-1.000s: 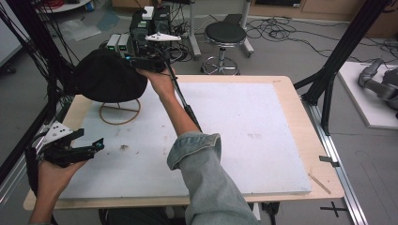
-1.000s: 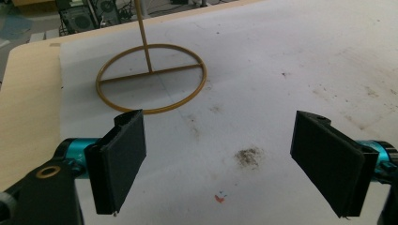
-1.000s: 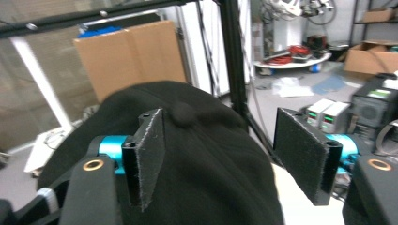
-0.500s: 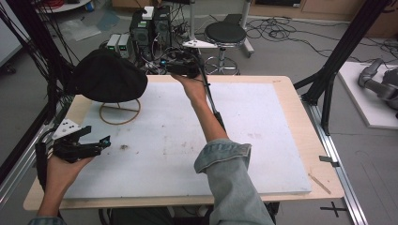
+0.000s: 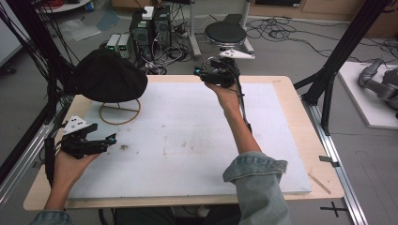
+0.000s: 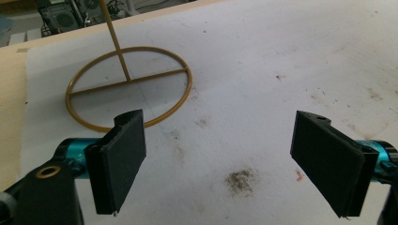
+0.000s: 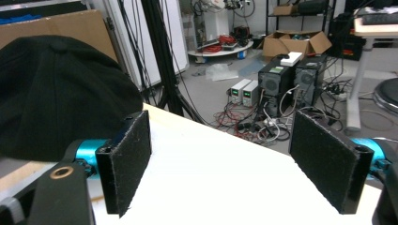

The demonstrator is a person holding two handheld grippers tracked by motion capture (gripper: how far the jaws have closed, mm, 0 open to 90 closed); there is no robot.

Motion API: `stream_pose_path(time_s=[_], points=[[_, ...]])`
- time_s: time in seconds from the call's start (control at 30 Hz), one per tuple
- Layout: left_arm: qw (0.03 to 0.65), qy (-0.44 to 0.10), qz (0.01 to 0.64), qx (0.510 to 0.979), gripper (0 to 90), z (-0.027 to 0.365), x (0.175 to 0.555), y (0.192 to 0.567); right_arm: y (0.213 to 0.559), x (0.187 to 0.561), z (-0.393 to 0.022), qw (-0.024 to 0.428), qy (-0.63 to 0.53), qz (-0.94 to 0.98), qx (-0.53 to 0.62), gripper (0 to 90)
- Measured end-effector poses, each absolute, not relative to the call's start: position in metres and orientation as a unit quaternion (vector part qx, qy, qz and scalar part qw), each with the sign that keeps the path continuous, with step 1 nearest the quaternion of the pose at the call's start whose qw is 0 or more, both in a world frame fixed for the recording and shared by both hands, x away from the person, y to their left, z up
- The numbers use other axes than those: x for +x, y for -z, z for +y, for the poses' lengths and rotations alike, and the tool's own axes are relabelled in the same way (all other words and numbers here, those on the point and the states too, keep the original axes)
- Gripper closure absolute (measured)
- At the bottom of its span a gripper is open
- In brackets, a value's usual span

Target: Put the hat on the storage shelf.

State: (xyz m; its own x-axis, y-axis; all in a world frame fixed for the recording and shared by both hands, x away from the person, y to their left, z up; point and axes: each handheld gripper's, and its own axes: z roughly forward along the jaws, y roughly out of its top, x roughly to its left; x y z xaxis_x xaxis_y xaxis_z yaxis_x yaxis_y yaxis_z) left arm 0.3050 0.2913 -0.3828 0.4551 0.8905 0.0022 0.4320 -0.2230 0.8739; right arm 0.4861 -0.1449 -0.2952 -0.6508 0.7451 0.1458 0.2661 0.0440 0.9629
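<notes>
The black cap [image 5: 107, 80] is round and soft, sitting on a gold wire stand [image 5: 119, 111] at the far left. Right gripper [image 5: 212, 75], just opening, holds nothing; left gripper [image 5: 96, 142] is released.

Black cap [image 5: 107, 80] covers the top of the gold stand [image 5: 120, 112] in the high view; only the ring base and a bit of stem show below it. Left gripper view: stand stem [image 6: 112, 33] cut by the top edge, cap out of frame there. Right gripper view: cap [image 7: 56, 93] cut off at the left edge, its lower rim hidden behind the near pad [image 7: 126, 164]. High view: right gripper [image 5: 202, 72] at upper centre is small and dark against floor clutter, jaw gap hard to read. Both forearms cut by the bottom edge. Grey object [image 5: 380, 84] at far right cut off, can't identify.
</notes>
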Motion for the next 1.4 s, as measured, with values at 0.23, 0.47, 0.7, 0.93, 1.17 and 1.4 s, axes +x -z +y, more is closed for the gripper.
stream_pose_path(time_s=[0.23,0.47,0.7,0.93,1.17,1.4], points=[[0.430,-0.263,0.448,0.738,18.8,0.289,0.307,0.384,0.301,0.463,-0.186,0.218,-0.579,0.692,0.371,17.8],[0.430,-0.265,0.449,0.737,18.8,0.290,0.306,0.384,0.315,0.438,-0.221,0.230,-0.573,0.686,0.385,12.4],[0.430,-0.267,0.452,0.735,18.8,0.290,0.305,0.384,0.338,0.413,-0.249,0.233,-0.565,0.682,0.401,11.5],[0.430,-0.271,0.455,0.731,18.8,0.291,0.304,0.385,0.357,0.392,-0.269,0.241,-0.524,0.693,0.433,6.5],[0.429,-0.275,0.456,0.730,18.8,0.292,0.304,0.385,0.363,0.373,-0.273,0.266,-0.526,0.693,0.415,1.9],[0.429,-0.277,0.456,0.728,18.8,0.292,0.305,0.388,0.381,0.358,-0.281,0.262,-0.527,0.685,0.429,1.9]])
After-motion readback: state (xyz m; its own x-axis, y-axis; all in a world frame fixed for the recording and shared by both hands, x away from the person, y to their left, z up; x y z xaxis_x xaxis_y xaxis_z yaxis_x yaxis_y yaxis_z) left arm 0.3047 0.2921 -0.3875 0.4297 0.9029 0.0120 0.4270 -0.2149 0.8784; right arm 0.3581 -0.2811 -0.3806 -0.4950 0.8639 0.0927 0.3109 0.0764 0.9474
